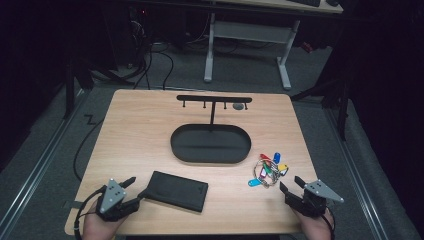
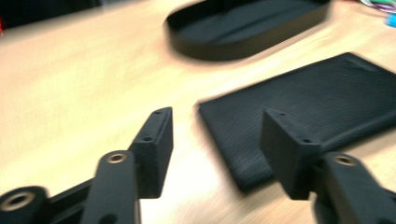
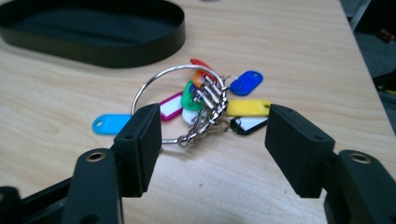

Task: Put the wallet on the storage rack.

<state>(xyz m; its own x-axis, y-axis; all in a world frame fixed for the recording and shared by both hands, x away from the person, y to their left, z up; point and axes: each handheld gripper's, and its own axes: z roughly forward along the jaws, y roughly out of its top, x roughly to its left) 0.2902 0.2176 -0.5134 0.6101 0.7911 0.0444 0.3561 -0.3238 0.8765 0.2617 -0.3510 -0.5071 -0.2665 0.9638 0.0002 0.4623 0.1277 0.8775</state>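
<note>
The right gripper (image 3: 212, 140) hovers with its jaws spread wide and nothing between them. Just ahead lies a metal key ring (image 3: 180, 100) strung with coloured tags (image 3: 247, 107), and beyond it a black oval tray (image 3: 140, 51) on the wooden table (image 3: 289, 46).

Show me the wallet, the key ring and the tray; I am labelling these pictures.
wallet (image 1: 177, 190), high view, middle of its flat top.
key ring (image 3: 154, 84), right gripper view, upper left arc of the metal ring.
tray (image 1: 172, 145), high view, left rim.
</note>
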